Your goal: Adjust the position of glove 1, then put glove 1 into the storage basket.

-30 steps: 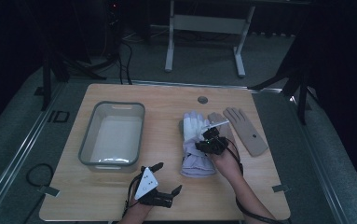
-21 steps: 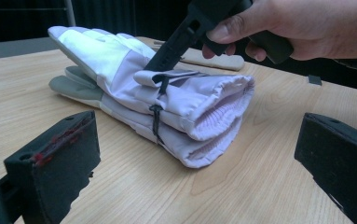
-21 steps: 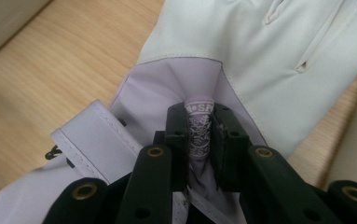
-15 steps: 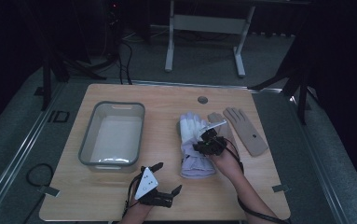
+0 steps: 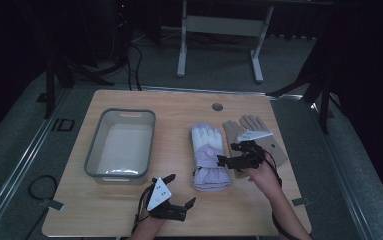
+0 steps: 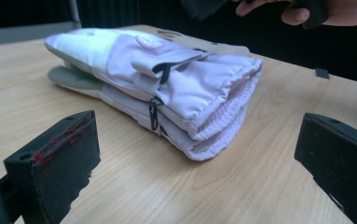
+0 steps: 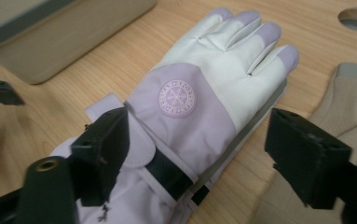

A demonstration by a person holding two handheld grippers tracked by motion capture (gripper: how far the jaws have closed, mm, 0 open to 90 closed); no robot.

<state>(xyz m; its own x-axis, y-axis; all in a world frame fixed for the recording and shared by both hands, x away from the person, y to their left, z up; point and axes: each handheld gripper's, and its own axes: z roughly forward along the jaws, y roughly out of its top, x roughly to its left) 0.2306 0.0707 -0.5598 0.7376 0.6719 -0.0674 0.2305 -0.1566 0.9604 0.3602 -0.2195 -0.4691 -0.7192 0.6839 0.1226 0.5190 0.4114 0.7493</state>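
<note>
The pair of lilac-and-white gloves [image 5: 208, 156] lies stacked one on the other near the middle of the wooden table [image 5: 129, 215], fingers pointing to the far edge and cuffs toward the person. Taking this stack as the landmark: the grey plastic tub [image 5: 120, 145] stands to its left, a little apart, and a tan glove [image 5: 253, 131] lies flat just to its right. A round hole [image 5: 217, 107] in the tabletop sits beyond the fingertips of the stack. The right gripper [image 5: 229, 156] hovers just at the right edge of the stack, above its cuff end, over the gap toward the tan glove; its jaws have just been opening and now stand wide apart, released, with nothing pressed between them. In the right gripper view the upper glove [image 7: 199, 102] shows its round snowflake badge and black wrist strap between the two parted jaws, but the pads do not touch it. The left gripper [image 5: 175, 191] rests low near the front edge of the table, in front of and to the left of the stack's cuffs, well clear of them. Its jaws are spread wide and empty; in the left gripper view the stacked cuffs [image 6: 204, 107] lie farther off on the bare wood between the two open jaws, untouched.
</note>
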